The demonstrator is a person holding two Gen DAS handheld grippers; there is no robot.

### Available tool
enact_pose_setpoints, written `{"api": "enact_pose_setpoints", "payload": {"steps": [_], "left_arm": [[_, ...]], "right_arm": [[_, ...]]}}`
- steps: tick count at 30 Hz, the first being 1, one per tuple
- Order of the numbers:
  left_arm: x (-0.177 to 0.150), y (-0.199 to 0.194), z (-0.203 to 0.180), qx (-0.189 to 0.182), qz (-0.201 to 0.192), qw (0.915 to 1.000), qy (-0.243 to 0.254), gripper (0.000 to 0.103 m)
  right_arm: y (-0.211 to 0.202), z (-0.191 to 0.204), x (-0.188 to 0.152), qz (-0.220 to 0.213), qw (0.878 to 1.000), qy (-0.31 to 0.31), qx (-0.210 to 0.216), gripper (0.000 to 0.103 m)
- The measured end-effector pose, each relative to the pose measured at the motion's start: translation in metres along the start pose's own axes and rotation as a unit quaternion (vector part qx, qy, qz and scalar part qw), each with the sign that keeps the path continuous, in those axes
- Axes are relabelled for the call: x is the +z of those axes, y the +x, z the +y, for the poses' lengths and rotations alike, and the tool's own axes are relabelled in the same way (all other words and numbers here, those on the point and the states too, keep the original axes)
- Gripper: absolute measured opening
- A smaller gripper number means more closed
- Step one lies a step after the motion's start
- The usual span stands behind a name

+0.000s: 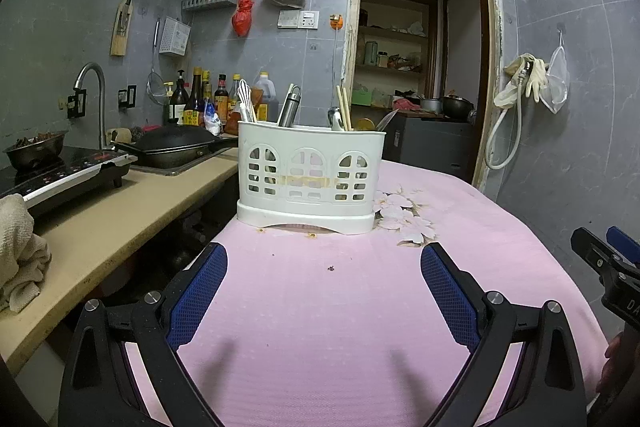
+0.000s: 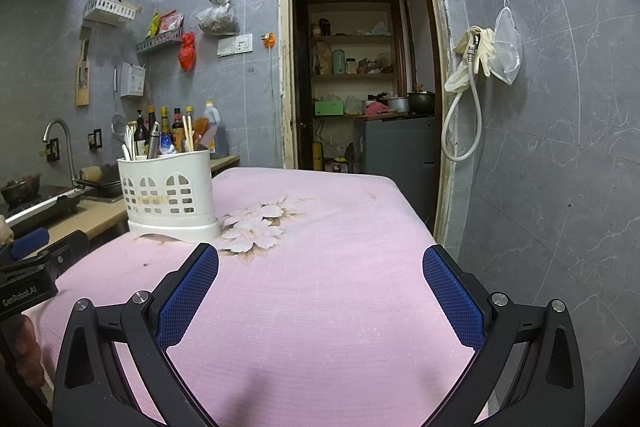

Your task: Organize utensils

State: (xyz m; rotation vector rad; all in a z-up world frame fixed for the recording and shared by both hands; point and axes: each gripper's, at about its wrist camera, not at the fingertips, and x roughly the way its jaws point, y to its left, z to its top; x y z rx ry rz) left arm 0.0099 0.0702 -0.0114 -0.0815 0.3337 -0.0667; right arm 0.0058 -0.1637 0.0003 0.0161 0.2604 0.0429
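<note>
white letters "genrobot.ai" stand on the black body of the left hand-held gripper [image 2: 26, 297], seen at the left edge of the right wrist view. in the left wrist view the right hand-held gripper [image 1: 626, 301] shows only "da" before the frame cuts it. bottle labels and snack packets by the wall are too small to read.

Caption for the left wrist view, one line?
Open left gripper hovers over the pink tablecloth, facing a white utensil caddy holding chopsticks and other utensils.
</note>
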Motion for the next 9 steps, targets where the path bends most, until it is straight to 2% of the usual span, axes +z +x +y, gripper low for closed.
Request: {"api": "enact_pose_setpoints", "payload": {"steps": [9], "left_arm": [[0.0003, -0.0004, 0.0027, 0.0, 0.003, 1.0, 0.001, 0.095]], "right_arm": [[-0.0023, 0.0005, -0.0089, 0.003, 1.0, 0.001, -0.001, 0.103]]}}
